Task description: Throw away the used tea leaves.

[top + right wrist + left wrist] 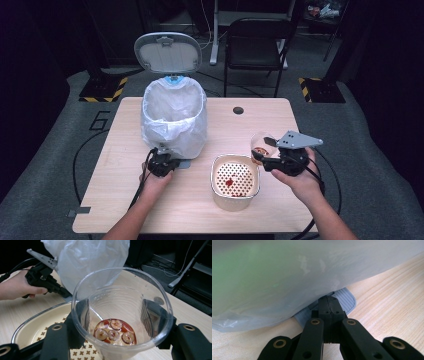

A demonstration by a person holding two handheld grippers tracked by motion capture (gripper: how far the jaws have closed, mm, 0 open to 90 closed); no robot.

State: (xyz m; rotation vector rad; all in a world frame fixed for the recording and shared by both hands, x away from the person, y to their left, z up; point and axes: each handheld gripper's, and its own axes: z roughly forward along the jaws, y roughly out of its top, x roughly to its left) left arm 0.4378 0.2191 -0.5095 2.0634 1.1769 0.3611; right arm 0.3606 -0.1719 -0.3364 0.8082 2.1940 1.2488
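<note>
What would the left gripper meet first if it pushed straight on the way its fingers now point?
The left gripper, shut, already sits on the grey pedal. Straight ahead, it would most likely meet the bag-lined bin just above and behind the pedal, though the gap is hard to judge.

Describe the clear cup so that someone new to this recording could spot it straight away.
Start from the white-bagged pedal bin with its lid up at the back left of the wooden table. Right of it sits a cream strainer bowl, and just past that bowl's right edge the right gripper holds the clear plastic cup. It is the only see-through item, with fruit slices in red liquid at the bottom.
</note>
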